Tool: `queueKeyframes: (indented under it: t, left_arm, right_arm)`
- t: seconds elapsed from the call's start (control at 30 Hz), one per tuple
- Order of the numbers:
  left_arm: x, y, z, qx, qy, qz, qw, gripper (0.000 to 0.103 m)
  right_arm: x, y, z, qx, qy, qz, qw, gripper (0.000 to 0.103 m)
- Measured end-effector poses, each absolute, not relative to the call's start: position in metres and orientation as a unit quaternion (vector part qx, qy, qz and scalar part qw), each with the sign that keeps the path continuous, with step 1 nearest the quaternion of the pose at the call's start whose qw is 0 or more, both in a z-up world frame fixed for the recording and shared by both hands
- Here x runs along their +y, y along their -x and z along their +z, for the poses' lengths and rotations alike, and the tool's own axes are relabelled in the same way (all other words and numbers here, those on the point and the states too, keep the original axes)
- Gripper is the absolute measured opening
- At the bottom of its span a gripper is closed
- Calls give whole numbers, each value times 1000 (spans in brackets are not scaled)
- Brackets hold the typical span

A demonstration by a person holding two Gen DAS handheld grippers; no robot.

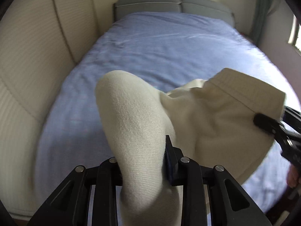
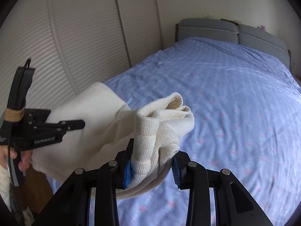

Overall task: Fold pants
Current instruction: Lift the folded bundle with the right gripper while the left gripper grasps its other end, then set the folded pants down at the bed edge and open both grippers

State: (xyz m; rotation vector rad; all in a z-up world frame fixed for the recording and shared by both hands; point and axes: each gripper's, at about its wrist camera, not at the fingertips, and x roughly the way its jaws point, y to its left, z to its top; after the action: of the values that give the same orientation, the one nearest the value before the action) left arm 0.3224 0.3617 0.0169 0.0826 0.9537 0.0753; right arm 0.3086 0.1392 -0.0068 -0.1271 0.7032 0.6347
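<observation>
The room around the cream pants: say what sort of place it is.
Most likely a bedroom: a bed under a blue bedspread, a grey padded headboard at its far end, and pale slatted wardrobe doors along one side.

The left gripper is clamped on a thick bunch of the cream pants, whose ribbed fabric bulges up between its black fingers and hides the left one. The cloth stretches to the right, where the right gripper pinches a hemmed edge of the same garment, lifted clear of the bed. A light blue sheet covers the mattress, and a grey padded headboard stands at the far end. Pale ridged wardrobe doors run along the left. A bit of a hand shows at the right edge.
</observation>
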Motion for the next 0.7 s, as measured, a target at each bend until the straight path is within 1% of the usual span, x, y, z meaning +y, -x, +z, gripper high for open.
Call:
queueKeyframes:
  t: [0.07,0.13,0.23,0.3,0.37,0.4,0.43,0.5,0.6,0.7]
  left_arm:
    - [386,-328,9,457,-55,62,886,28]
    - [411,-333,-4,460,-55,92,881,28]
    - [442,-338,-26,486,-22,114,866,29]
    - [454,-335,-48,502,-5,122,856,30]
    - [456,-330,-60,510,-9,134,850,34]
    - [459,-327,-66,514,-3,147,845,41]
    - [459,-323,-68,516,5,159,842,51]
    - [462,-319,-68,512,5,204,834,65]
    - [465,-308,-60,511,-19,257,820,65]
    - [448,-287,-46,496,-44,266,825,66]
  right_arm:
    - [168,-306,-22,341,70,313,884,36]
    - [189,-301,-42,362,69,322,872,36]
    - [210,-297,-73,414,43,333,846,39]
    - [218,-289,-88,430,50,327,840,41]
    - [214,-289,-97,444,53,326,833,46]
    - [212,-290,-101,461,45,328,823,48]
    - [205,-295,-105,478,31,326,815,50]
    - [193,-305,-111,513,-9,318,797,53]
    - [173,-310,-118,547,-56,307,777,59]
    - [148,-304,-106,525,-57,271,805,60]
